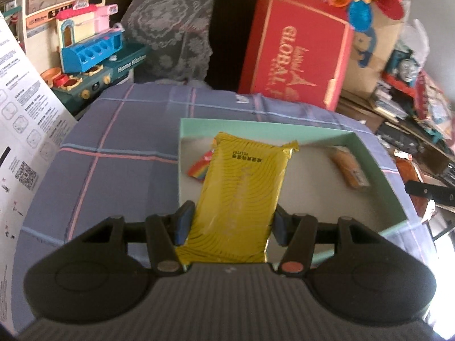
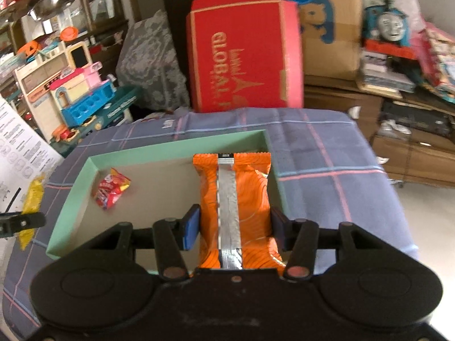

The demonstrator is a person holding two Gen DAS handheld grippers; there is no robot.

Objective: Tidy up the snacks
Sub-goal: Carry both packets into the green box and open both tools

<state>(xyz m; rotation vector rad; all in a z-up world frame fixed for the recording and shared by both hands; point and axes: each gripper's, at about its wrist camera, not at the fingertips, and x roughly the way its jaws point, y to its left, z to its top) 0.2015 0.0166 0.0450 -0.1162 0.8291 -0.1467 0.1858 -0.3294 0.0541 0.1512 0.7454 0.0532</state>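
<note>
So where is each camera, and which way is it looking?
Left wrist view: sits on the left gripper, looking down along its fingers at the yellow packet it clamps over the green box.
Right wrist view: sits on the right gripper, clamping the orange packet.
Both share the box, the red carton and the checked cloth.

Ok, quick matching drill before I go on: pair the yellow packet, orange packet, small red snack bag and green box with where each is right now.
Things:
1. yellow packet
2. orange packet
3. small red snack bag
4. green box

Places:
A. lying loose inside the box
B. clamped in the right gripper
C. sitting on the checked cloth
D. clamped in the left gripper

Pairs: 1-D, 2-B, 3-A, 4-C
</note>
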